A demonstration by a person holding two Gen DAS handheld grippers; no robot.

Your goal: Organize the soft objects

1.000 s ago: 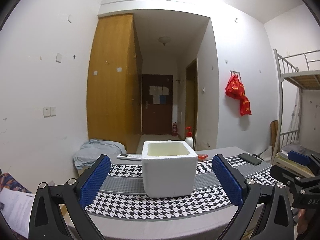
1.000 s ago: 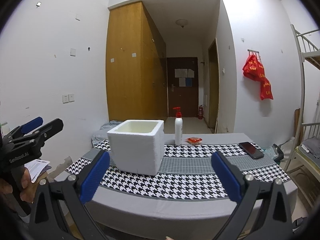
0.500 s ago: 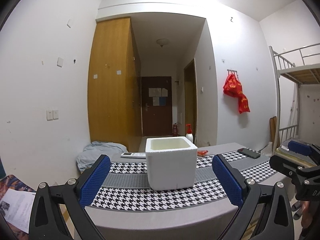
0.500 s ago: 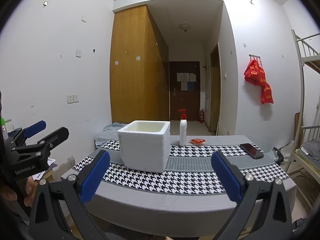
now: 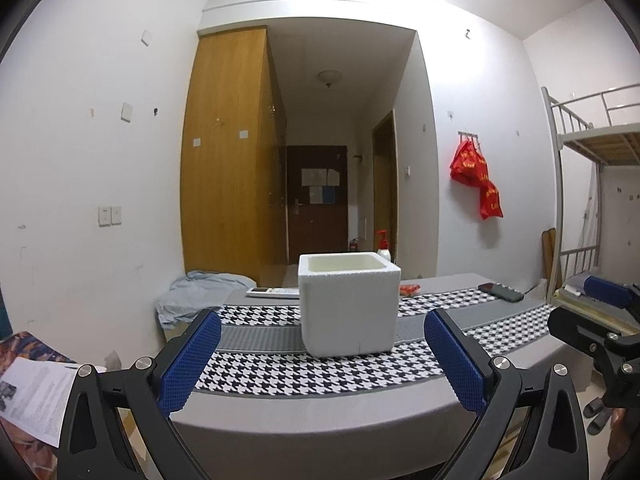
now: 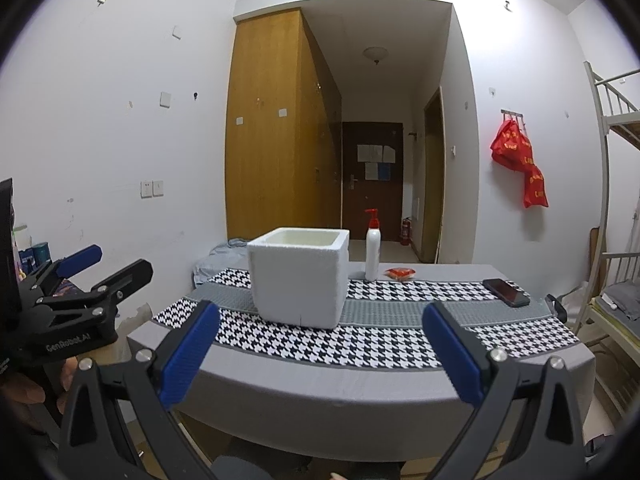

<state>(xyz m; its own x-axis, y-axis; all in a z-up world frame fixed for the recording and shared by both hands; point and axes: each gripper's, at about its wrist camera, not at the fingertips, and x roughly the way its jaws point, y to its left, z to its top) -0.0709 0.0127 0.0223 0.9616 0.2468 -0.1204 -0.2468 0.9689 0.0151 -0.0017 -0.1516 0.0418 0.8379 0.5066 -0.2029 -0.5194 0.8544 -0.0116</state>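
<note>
A white foam box (image 5: 349, 303) stands open-topped on the table's houndstooth runner (image 5: 304, 372); it also shows in the right wrist view (image 6: 298, 278). A small red packet (image 6: 400, 273) lies behind it near a white pump bottle (image 6: 373, 251). My left gripper (image 5: 324, 364) is open and empty, held in front of the table's near edge. My right gripper (image 6: 320, 354) is open and empty, also short of the table. Each gripper shows at the edge of the other's view.
A black phone (image 6: 506, 292) lies at the table's right. A remote (image 5: 272, 291) lies behind the box at left. A light blue cloth (image 5: 200, 294) is heaped beyond the table's left end. A bunk bed (image 5: 592, 208) stands at right.
Both grippers have pulled back from the table and risen a little; the box looks smaller and farther. Both stay open.
</note>
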